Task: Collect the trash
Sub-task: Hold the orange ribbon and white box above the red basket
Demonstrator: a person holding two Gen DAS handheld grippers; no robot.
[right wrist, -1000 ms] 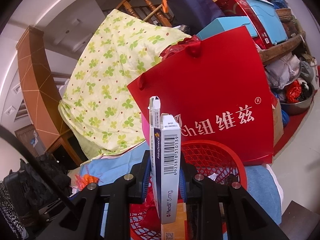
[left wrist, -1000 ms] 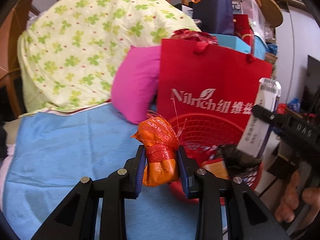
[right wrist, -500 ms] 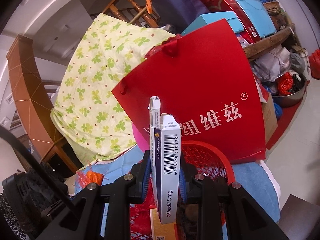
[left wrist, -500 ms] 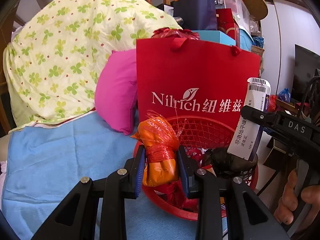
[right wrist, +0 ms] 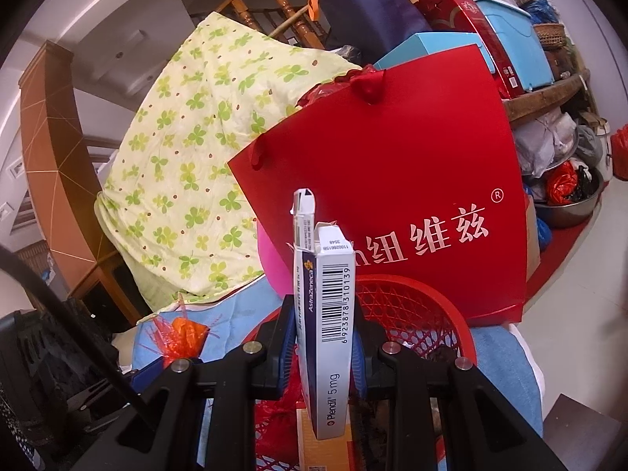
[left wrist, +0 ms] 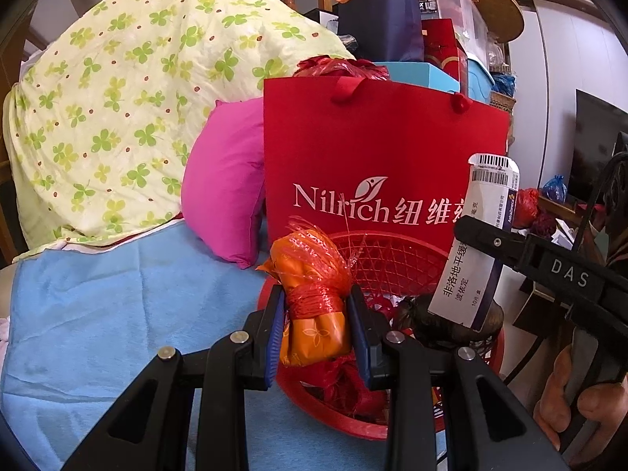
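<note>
Status at this moment: I hold one item of trash in each gripper, and both are poised at the red basket [left wrist: 396,259] that serves as the collection bin.

Left gripper [left wrist: 316,327]: its fingers [left wrist: 274,329] are closed on an orange wrapper bundle [left wrist: 314,294], tied at the waist with red plastic strip. The bundle sits upright between the pads, above the near rim of the basket.

Right gripper [right wrist: 325,347]: its fingers [right wrist: 284,347] are clamped on a white medicine box [right wrist: 327,322], held upright with its top flap open. The box hangs over the basket interior. In the left wrist view the same box [left wrist: 471,243] appears at the far right side of the basket, tilted.

Basket contents: red plastic scraps, a dark crumpled item and an orange carton are already inside, so I judge part of the collection done.

Location: the basket rests on a blue cloth [left wrist: 117,306], just in front of a red paper bag [left wrist: 384,149] and beside a pink cushion [left wrist: 227,180].

Remaining steps, as I judge them:
1. Release the medicine box into the basket.
2. Release the orange bundle into the basket.
3. Check for more trash. The visible part of the blue cloth shows no further loose items, but much of the area lies outside both views.
</note>
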